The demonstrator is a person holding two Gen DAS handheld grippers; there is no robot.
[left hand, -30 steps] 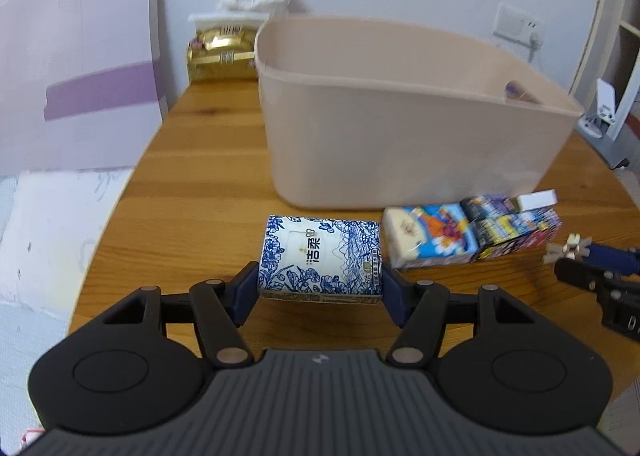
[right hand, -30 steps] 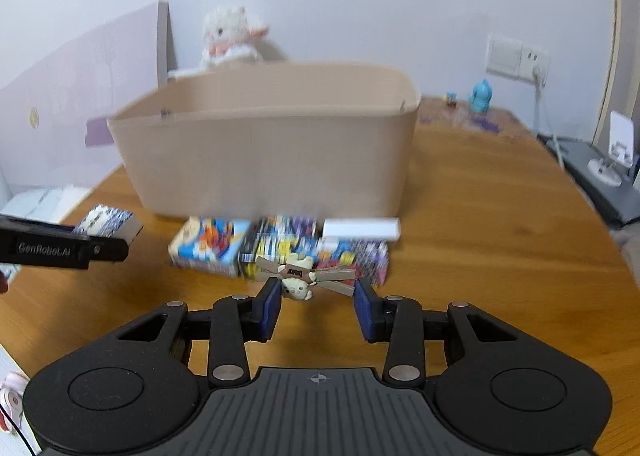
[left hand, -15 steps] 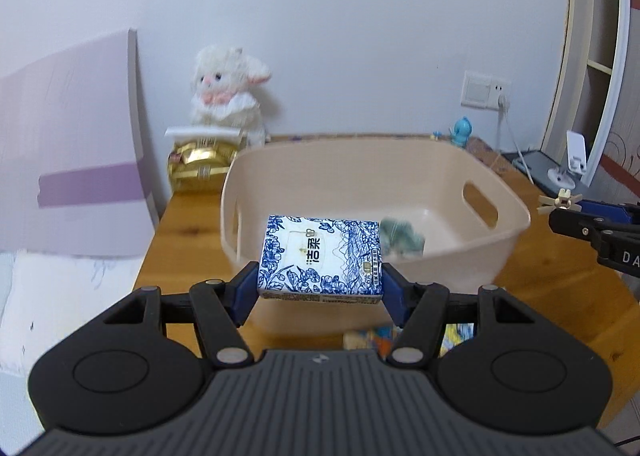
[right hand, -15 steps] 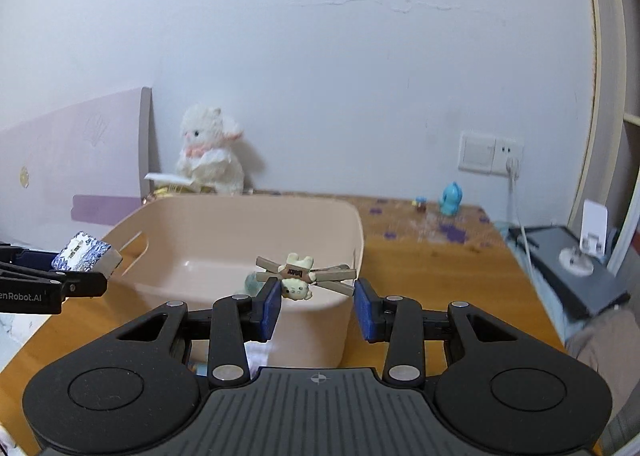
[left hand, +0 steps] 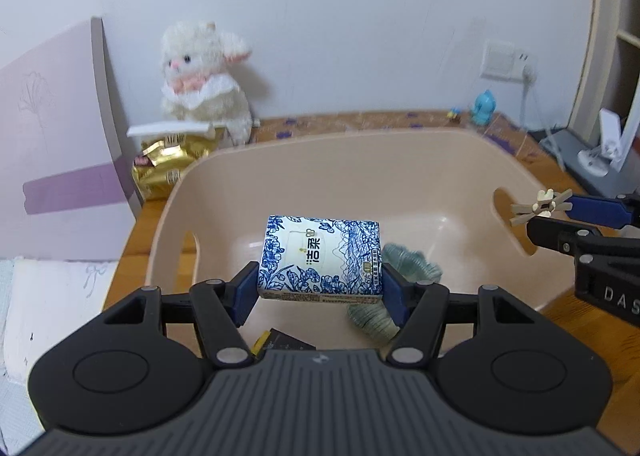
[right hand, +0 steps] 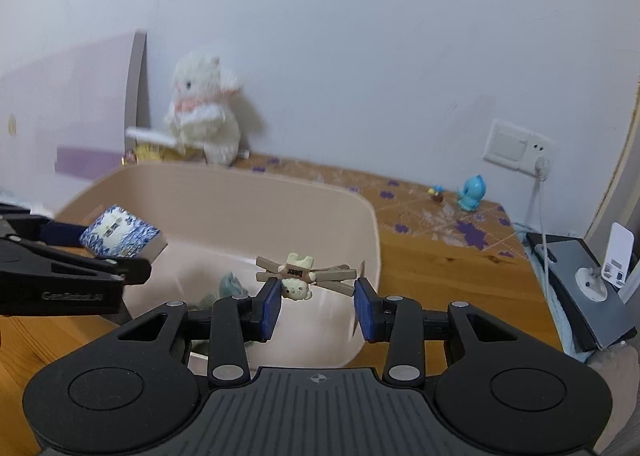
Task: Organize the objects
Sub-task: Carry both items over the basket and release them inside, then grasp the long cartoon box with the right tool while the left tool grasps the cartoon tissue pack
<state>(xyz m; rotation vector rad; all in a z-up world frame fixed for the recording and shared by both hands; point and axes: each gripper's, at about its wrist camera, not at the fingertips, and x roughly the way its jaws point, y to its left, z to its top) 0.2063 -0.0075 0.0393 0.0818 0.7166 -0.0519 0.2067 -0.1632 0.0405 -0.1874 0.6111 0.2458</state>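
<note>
My left gripper [left hand: 320, 288] is shut on a blue-and-white tissue pack [left hand: 320, 258] and holds it above the inside of the beige bin [left hand: 360, 164]. My right gripper [right hand: 316, 296] is shut on a small beige hair clip with a bear charm [right hand: 306, 276], over the bin's right rim [right hand: 372, 240]. The clip also shows in the left wrist view [left hand: 540, 208], and the tissue pack in the right wrist view [right hand: 120, 236]. A green scrunchie [left hand: 404, 264] and a dark packet [left hand: 280, 342] lie on the bin's floor.
A white plush lamb [left hand: 204, 80] and a gold bag [left hand: 168, 168] sit behind the bin on the wooden table [right hand: 440, 256]. A blue figurine [right hand: 472, 192] stands at the wall. A pink board [left hand: 52, 128] leans at the left. A grey device [right hand: 584, 284] sits at the right.
Both grippers rose from the table and moved forward over the bin, each still holding its object. The boxes left on the table are out of view.
</note>
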